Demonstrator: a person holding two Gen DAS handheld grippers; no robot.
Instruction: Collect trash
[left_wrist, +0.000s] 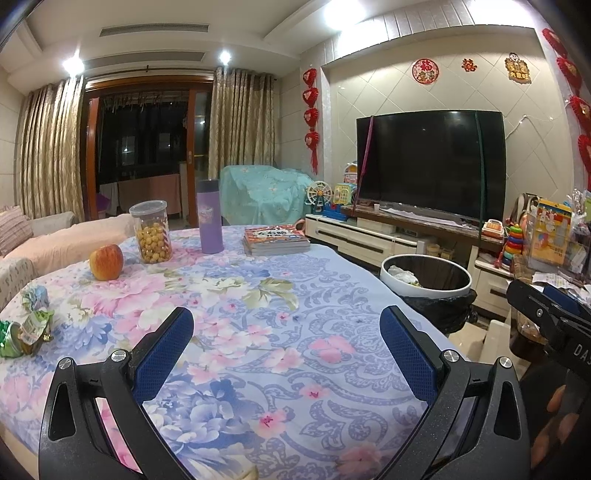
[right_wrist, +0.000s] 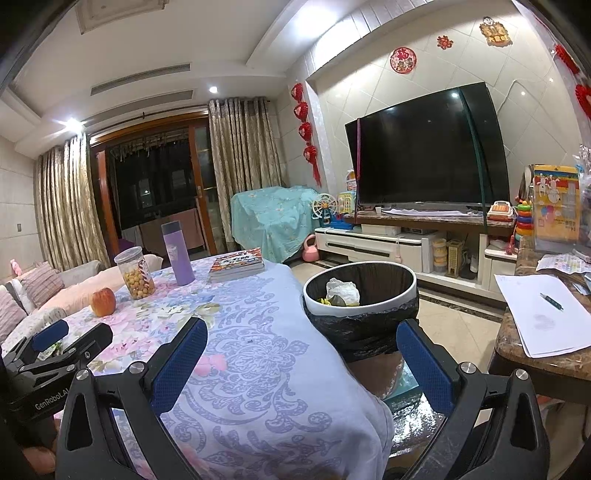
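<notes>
Left wrist view: left tool (left_wrist: 286, 332) gapes wide and empty over the floral worktop (left_wrist: 280, 295). Crumpled green wrappers (left_wrist: 26, 325) lie at the frame's left edge, near the apple (left_wrist: 106, 261); a hasty reach could knock it rolling.

Right wrist view: right tool (right_wrist: 301, 343) is wide, empty. Bin (right_wrist: 360, 291) at centre stands just beside the worktop edge, so a light wrapper let go early could fall short onto the floor.

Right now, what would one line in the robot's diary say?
left gripper: open, empty | right gripper: open, empty | wrappers: on table, left edge | bin: beside table, holds some trash
</notes>
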